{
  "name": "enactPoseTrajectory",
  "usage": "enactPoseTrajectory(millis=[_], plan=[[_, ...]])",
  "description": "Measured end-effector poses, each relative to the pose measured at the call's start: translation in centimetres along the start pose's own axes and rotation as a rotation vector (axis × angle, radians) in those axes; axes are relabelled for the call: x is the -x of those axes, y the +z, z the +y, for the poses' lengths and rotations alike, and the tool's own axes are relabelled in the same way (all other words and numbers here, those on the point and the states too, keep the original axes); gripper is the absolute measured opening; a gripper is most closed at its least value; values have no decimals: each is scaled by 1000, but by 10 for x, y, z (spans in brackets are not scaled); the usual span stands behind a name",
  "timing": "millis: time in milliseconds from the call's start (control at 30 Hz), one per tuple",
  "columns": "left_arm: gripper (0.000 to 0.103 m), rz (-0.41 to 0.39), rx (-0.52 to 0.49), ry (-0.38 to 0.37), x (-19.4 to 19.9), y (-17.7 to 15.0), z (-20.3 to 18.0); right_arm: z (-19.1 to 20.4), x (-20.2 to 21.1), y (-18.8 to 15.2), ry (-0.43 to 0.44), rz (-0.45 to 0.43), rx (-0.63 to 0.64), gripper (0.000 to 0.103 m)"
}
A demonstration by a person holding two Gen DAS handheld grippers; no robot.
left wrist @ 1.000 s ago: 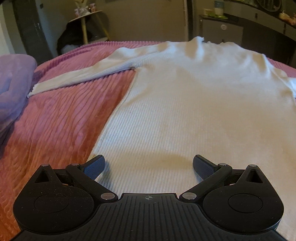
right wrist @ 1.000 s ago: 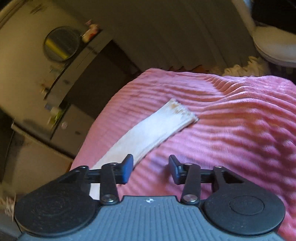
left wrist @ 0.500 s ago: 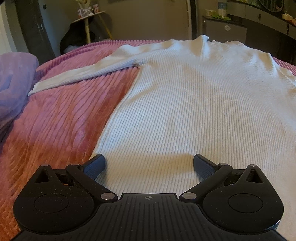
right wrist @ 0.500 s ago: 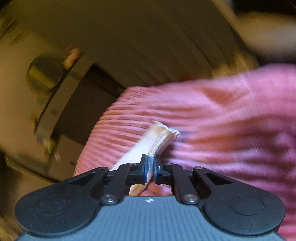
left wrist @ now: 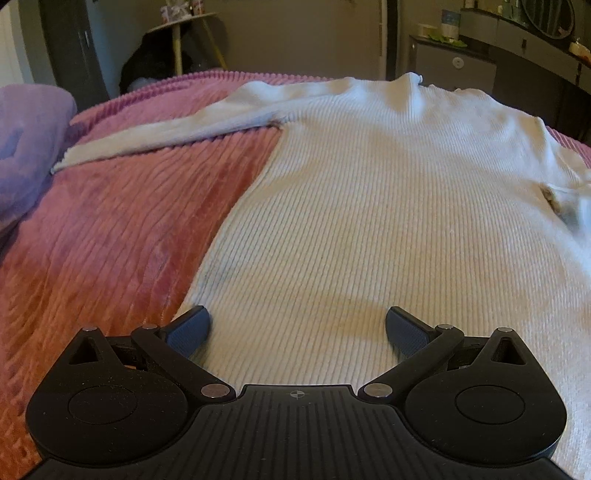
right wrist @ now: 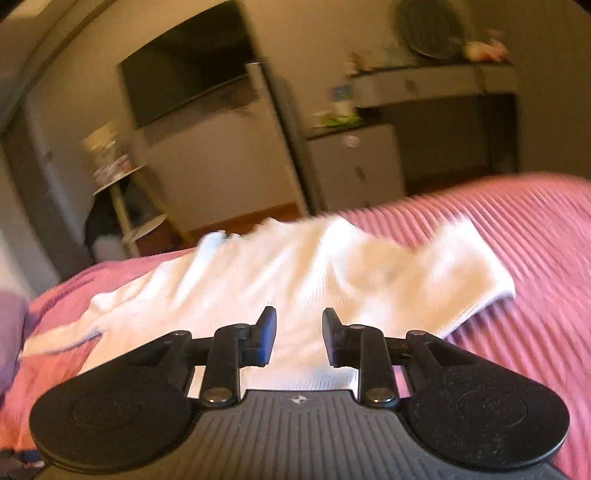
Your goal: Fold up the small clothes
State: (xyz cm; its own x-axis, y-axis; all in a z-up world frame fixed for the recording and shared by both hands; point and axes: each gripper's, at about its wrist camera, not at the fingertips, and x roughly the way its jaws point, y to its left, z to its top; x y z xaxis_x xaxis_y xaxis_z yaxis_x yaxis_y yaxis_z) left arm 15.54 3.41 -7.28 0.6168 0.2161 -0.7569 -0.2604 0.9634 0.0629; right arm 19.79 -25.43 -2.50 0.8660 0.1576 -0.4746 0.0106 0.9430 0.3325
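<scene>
A white ribbed sweater (left wrist: 369,206) lies flat on the pink ribbed bed cover (left wrist: 122,236), its left sleeve (left wrist: 166,136) stretched out to the left. My left gripper (left wrist: 297,332) hovers wide open over the sweater's near hem, the cloth under the gap and no pad pressing it. In the blurred right wrist view the sweater (right wrist: 280,280) shows with its right sleeve (right wrist: 461,273) folded in across the body. My right gripper (right wrist: 299,336) is just above the cloth, its jaws opening, with nothing pinched between them.
A purple cushion (left wrist: 26,147) lies at the bed's left edge. Beyond the bed stand a round side table (left wrist: 184,29), a grey cabinet (left wrist: 454,62) and a dresser with a mirror (right wrist: 428,85). A dark screen (right wrist: 188,85) hangs on the wall.
My right gripper shut on the right sleeve's cuff, swung it across onto the sweater's body, and its jaws have parted off it. The left gripper stayed where it was.
</scene>
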Motion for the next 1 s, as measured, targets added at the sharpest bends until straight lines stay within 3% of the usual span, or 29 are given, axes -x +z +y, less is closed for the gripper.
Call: enactPoseTrajectory(millis=[100, 200, 267, 367, 467, 533, 600, 633, 667, 733, 800, 833, 867, 1000], plan=[[103, -13, 9, 0, 1, -2, -1, -22, 14, -25, -99, 3, -110, 25], [103, -8, -15, 21, 8, 4, -9, -33, 17, -34, -123, 40, -120, 25], [103, -52, -16, -22, 21, 14, -21, -43, 12, -29, -137, 32, -133, 25], [103, -92, -11, -173, 40, 42, -54, -49, 8, -34, -198, 7, -101, 25], [103, -36, 15, -362, 31, 70, -93, -54, 4, -41, -245, 22, -34, 25], [103, 8, 30, -427, 14, 82, -122, -62, 1, -40, -269, 31, -33, 25], [89, 65, -9, -426, -2, 89, -150, -66, 3, -38, -267, 13, -38, 25], [75, 99, -31, -430, -9, 90, -161, -66, 2, -36, -256, 2, -29, 25], [71, 126, -44, -442, -15, 91, -170, -65, 6, -37, -246, -4, -26, 25], [72, 160, -41, -482, -26, 91, -182, -70, 4, -37, -211, 2, -60, 25], [67, 160, -17, -501, -36, 90, -186, -73, 1, -39, -192, 13, -91, 25], [37, 135, -21, -511, -38, 90, -187, -72, 1, -39, -190, 20, -91, 25], [14, 117, -46, -488, -39, 91, -188, -71, -1, -40, -193, 28, -83, 25], [11, 81, -106, -499, -31, 98, -171, -63, -1, -41, -192, 29, -52, 25]])
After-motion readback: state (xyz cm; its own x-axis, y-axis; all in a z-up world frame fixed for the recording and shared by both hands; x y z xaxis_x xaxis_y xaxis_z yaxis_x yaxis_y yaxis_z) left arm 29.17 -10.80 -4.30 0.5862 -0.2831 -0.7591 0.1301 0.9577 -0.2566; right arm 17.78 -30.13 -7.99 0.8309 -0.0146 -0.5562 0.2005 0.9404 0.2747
